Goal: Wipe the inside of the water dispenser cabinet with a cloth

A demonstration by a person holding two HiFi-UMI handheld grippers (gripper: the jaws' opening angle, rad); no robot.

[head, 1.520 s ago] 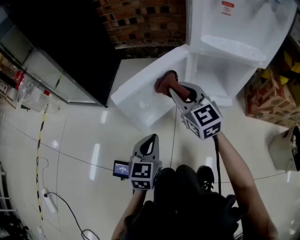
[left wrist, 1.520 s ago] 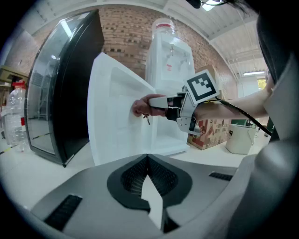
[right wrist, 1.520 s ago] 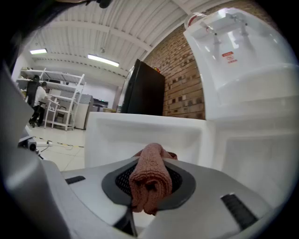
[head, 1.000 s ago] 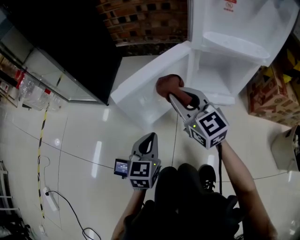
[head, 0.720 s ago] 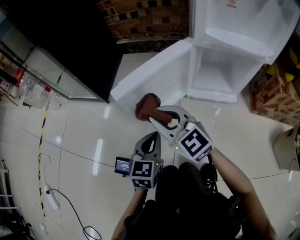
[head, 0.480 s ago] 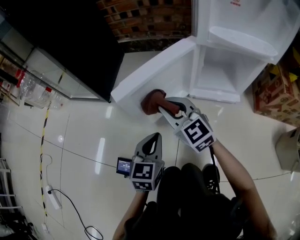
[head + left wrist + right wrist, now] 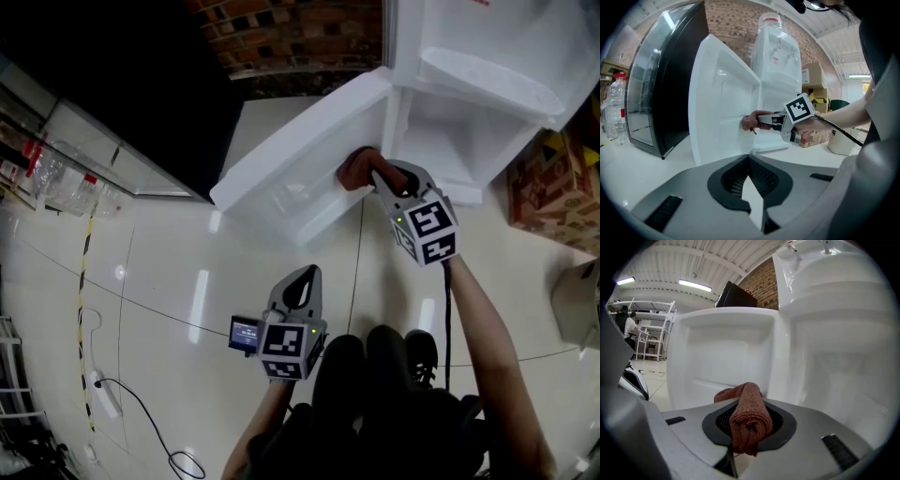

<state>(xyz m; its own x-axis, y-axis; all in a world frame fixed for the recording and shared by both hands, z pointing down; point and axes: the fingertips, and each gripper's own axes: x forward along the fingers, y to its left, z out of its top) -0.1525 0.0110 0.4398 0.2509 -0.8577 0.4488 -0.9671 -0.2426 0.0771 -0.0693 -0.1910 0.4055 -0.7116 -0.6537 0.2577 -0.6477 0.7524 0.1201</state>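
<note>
The white water dispenser (image 7: 487, 66) stands at the top right with its cabinet door (image 7: 291, 164) swung open to the left. My right gripper (image 7: 375, 176) is shut on a reddish-brown cloth (image 7: 354, 167), which is pressed against the inner face of the door near the hinge. In the right gripper view the cloth (image 7: 749, 419) bunches between the jaws, with the door's inner panel (image 7: 722, 366) just ahead. My left gripper (image 7: 298, 286) hangs low over the floor, shut and empty. The left gripper view shows the cloth (image 7: 750, 121) on the door (image 7: 723, 108).
A dark glass-fronted cabinet (image 7: 122, 103) stands to the left of the door, with plastic bottles (image 7: 56, 183) beside it. Cardboard boxes (image 7: 553, 187) sit right of the dispenser. A cable and power strip (image 7: 108, 398) lie on the glossy tiled floor at lower left.
My right gripper drew the cloth down and left off the door's lower edge, then swung back up and right to the door's inner face near the hinge. The left gripper stayed put.
</note>
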